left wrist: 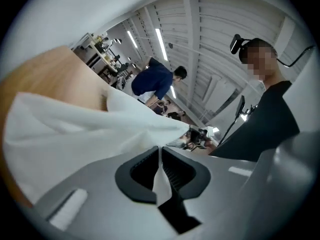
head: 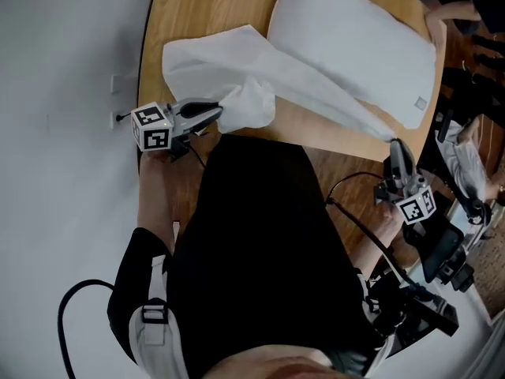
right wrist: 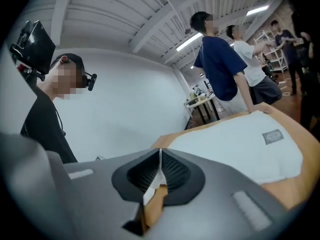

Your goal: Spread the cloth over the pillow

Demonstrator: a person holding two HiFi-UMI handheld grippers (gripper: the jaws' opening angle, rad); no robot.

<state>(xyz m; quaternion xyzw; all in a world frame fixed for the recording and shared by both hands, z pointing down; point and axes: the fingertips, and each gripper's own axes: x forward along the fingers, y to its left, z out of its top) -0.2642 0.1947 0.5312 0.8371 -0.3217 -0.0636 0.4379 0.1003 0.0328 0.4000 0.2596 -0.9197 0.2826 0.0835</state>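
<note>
Person's black shirt (head: 260, 251) is filling the foreground. Ahead, the left gripper (head: 218, 114) and right gripper (head: 395, 144) are each clamping the white cloth (head: 229, 61), which is stretching between them across the near edge of the pillow (head: 355, 38) lying beyond the right gripper.

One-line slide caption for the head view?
Left gripper and right gripper pinch the white cloth, stretched along the pillow's near edge.

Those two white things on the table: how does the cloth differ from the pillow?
The pillow is plump and smooth; the cloth is thin and creased. The pillow lies free on the table; the cloth is pinched at two ends by the left gripper and the right gripper. The pillow bears a small grey label; the cloth shows none. Both are white.
</note>
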